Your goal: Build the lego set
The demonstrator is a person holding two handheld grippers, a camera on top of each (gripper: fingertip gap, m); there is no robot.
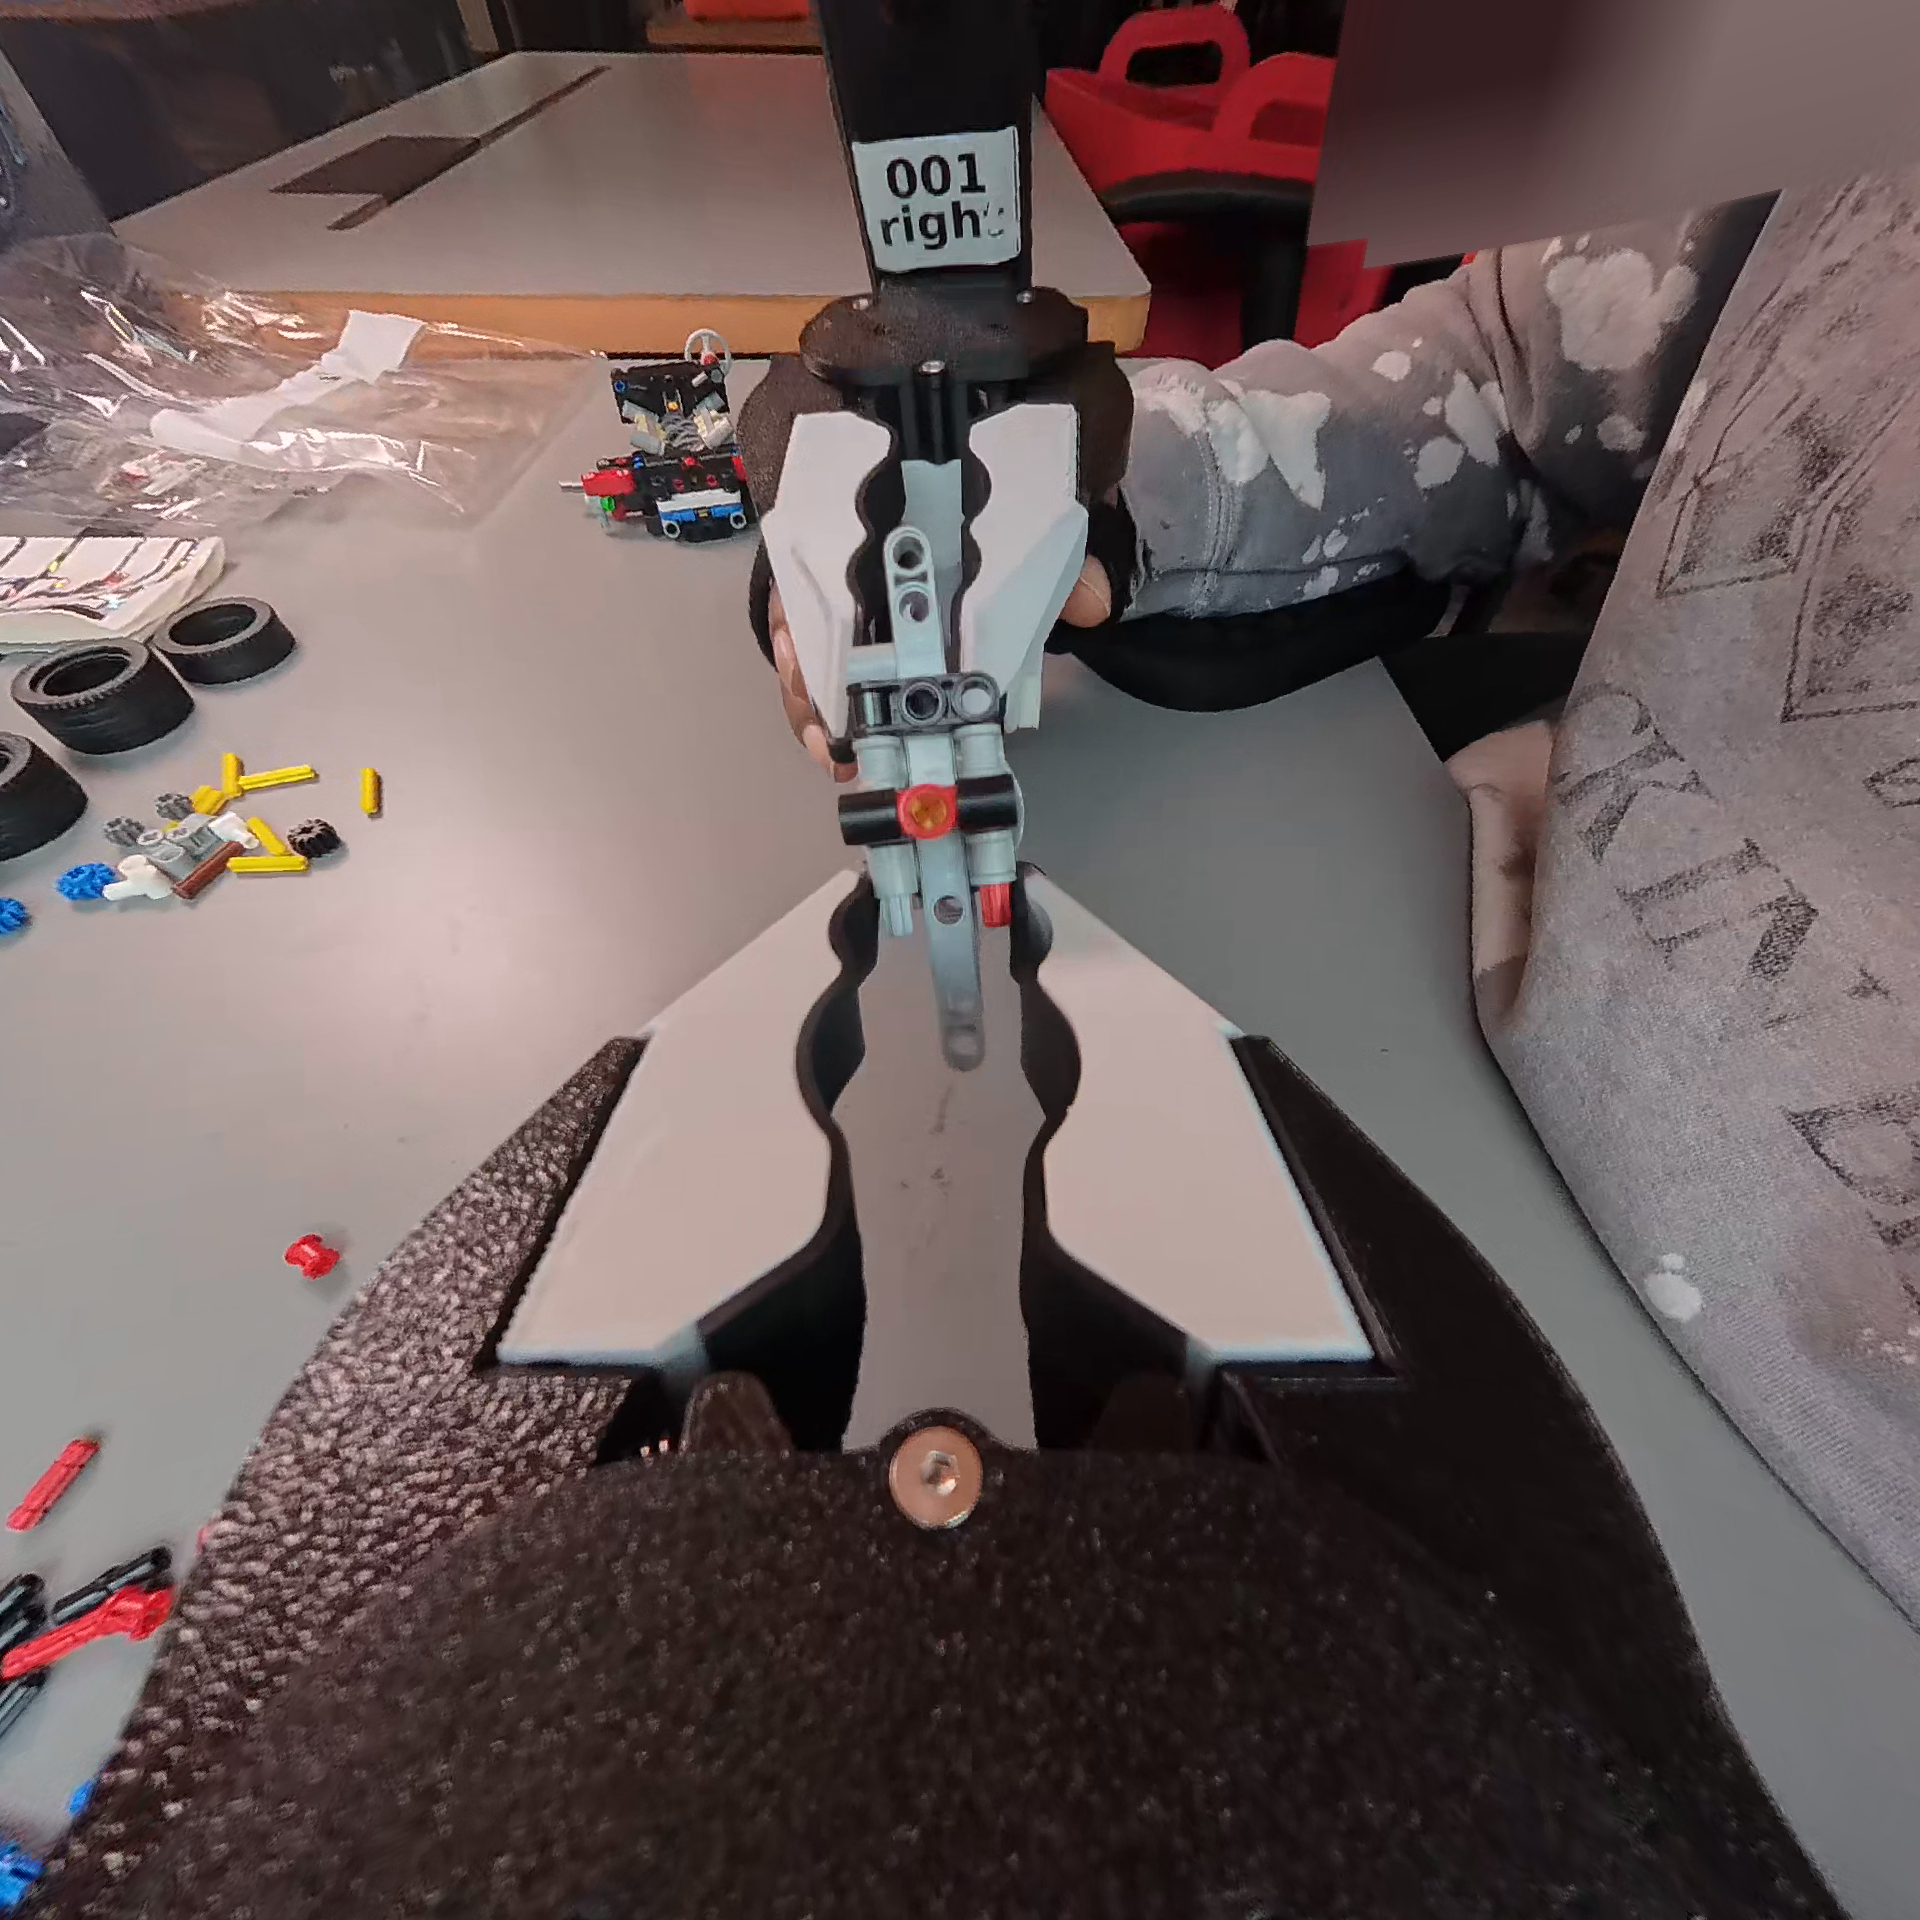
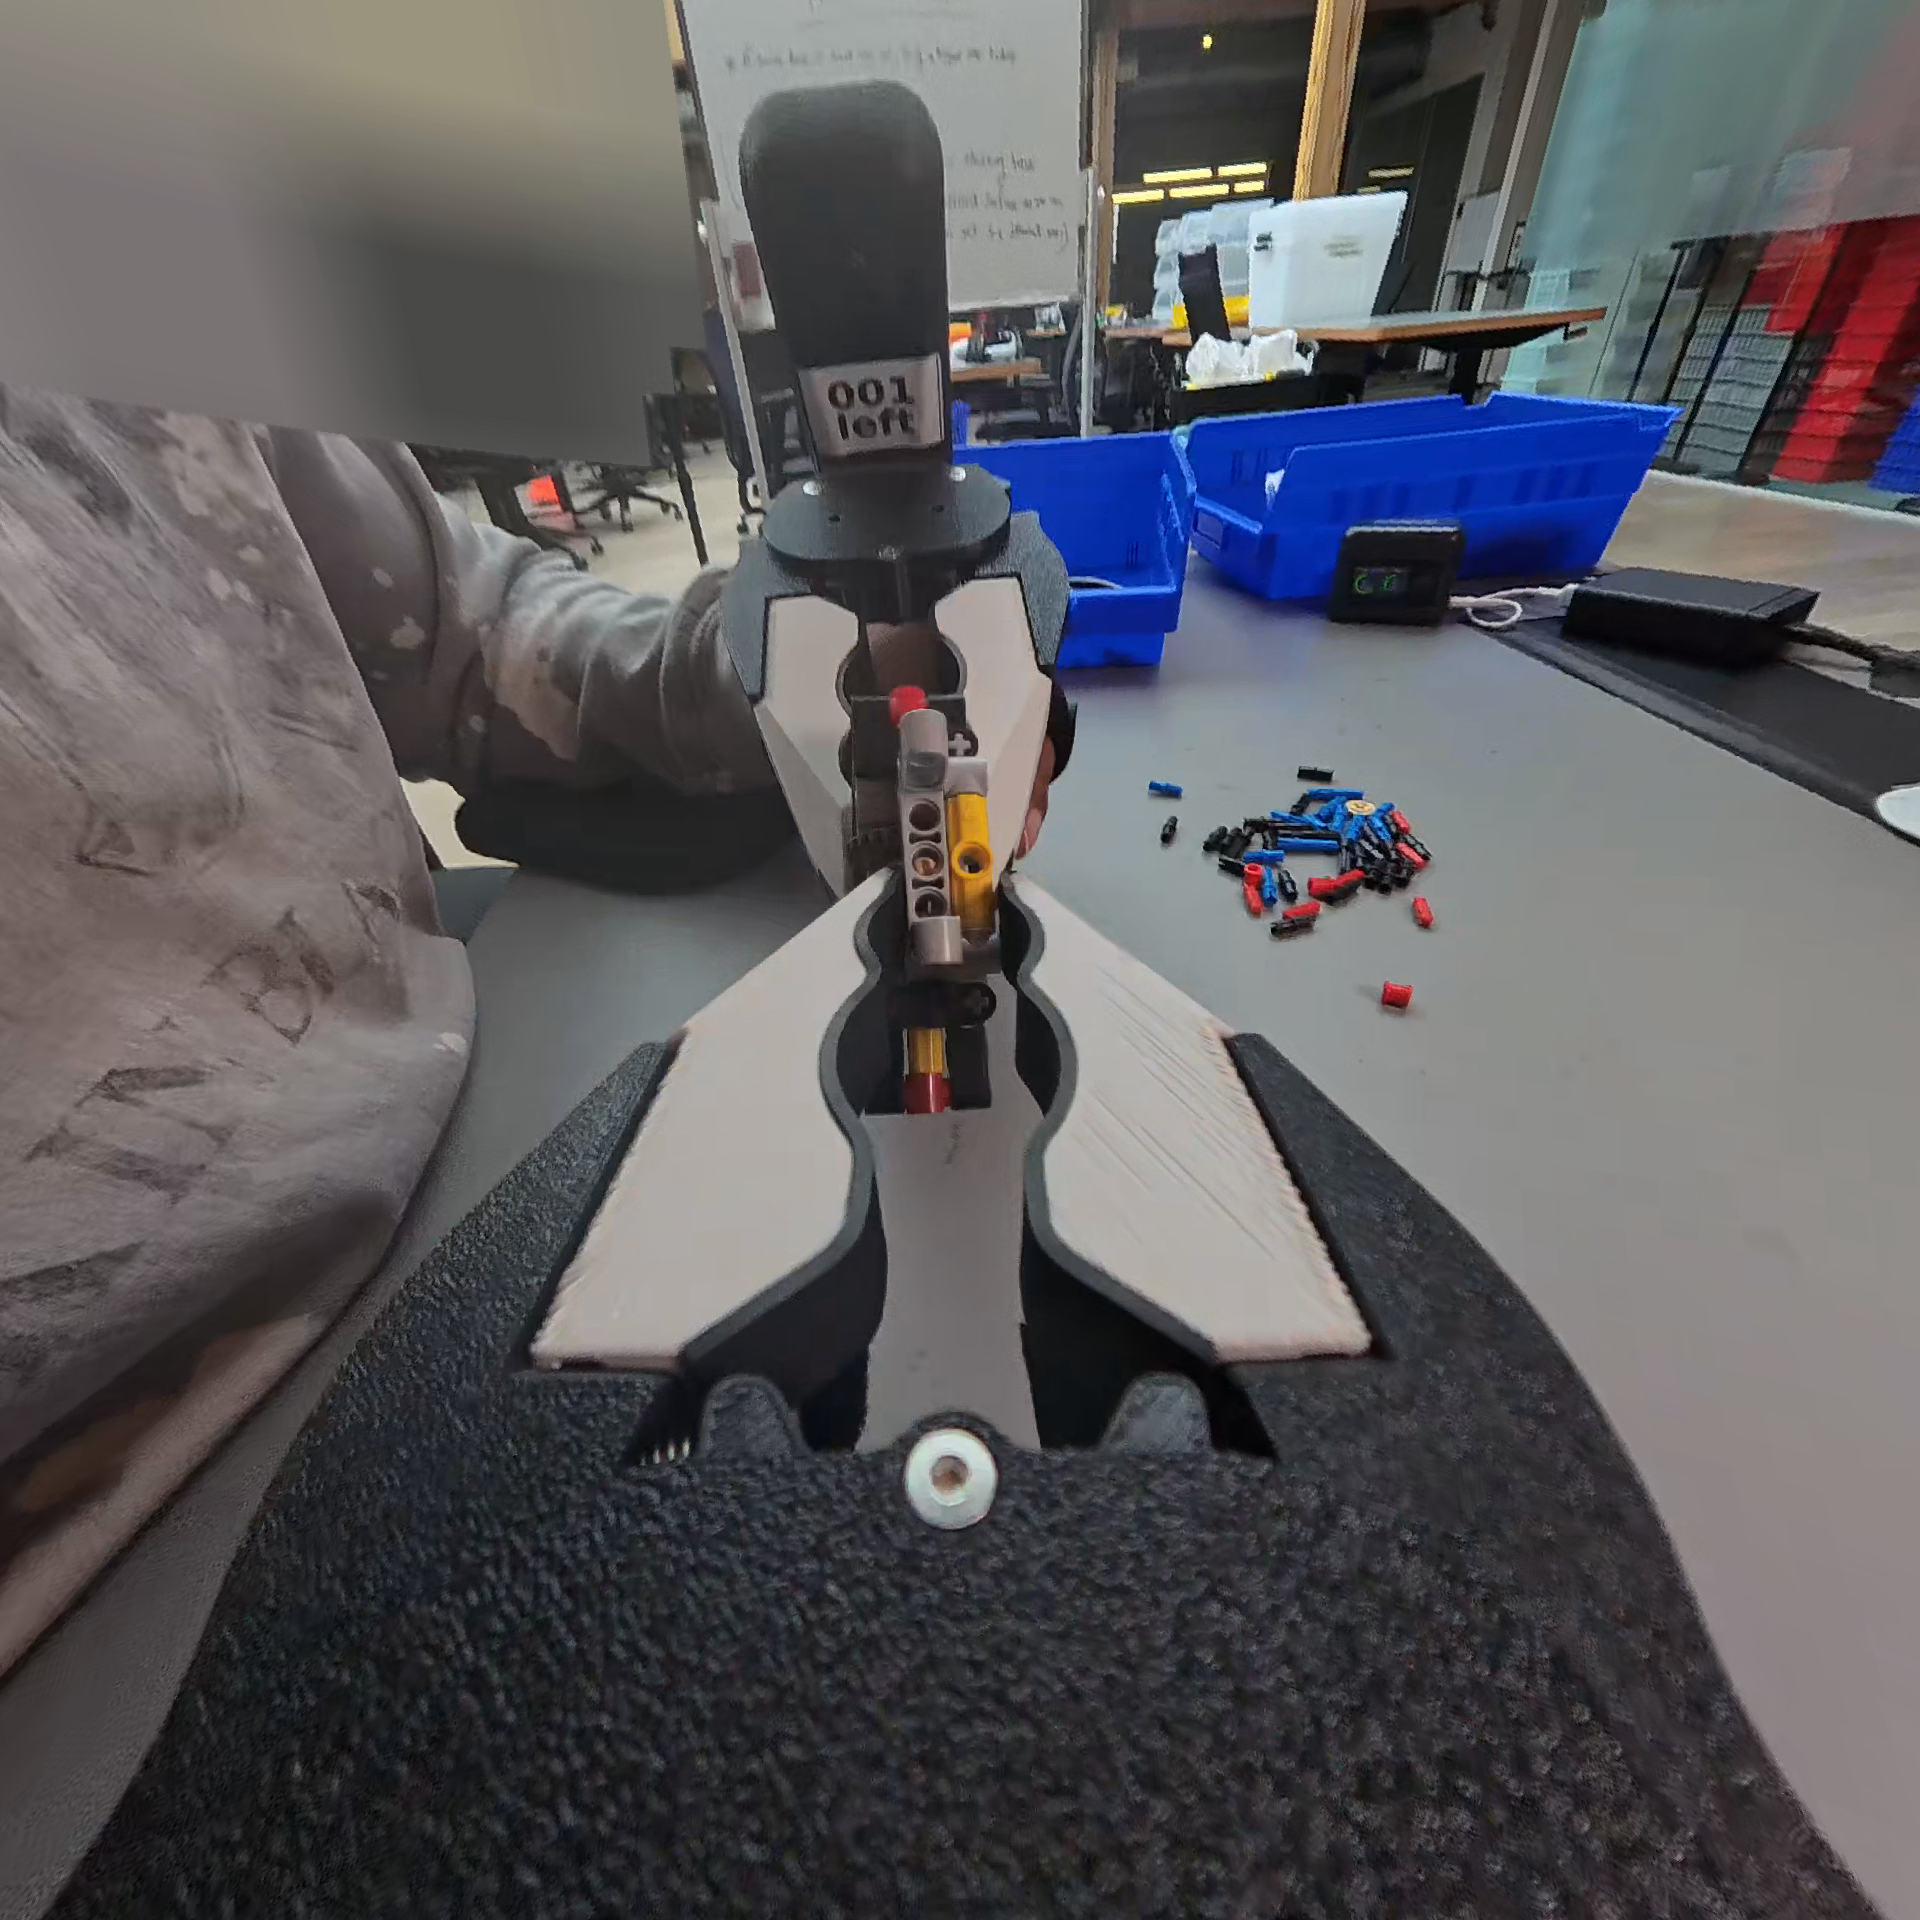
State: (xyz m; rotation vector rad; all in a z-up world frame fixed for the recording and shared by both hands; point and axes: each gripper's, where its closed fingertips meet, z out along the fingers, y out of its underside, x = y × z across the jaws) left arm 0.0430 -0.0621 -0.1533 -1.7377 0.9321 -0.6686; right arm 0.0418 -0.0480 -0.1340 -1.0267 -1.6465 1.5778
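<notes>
A small lego assembly (image 1: pixel 925 810) of grey beams, black connectors and a red bush is held in the air between my two grippers, which face each other. My left gripper (image 1: pixel 943 883) is shut on its lower end, and a thin grey lever hangs down between the fingers. My right gripper (image 1: pixel 925 712) grips the other end, by the black beam. In the right wrist view my right gripper (image 2: pixel 948 888) is shut on the assembly (image 2: pixel 971 862), showing grey and yellow beams, with my left gripper (image 2: pixel 935 842) just behind it. A part-built chassis (image 1: pixel 675 457) stands farther back.
Black tyres (image 1: pixel 104 686), loose yellow and grey parts (image 1: pixel 208 831), a red bush (image 1: pixel 312 1254), a plastic bag (image 1: pixel 208 416) and red and black pins (image 1: pixel 83 1621) lie left. A pin pile (image 2: pixel 1320 842), blue bins (image 2: pixel 1403 488) and a person's sleeve (image 1: pixel 1299 499) are close. My left and right fingertips are right by each other.
</notes>
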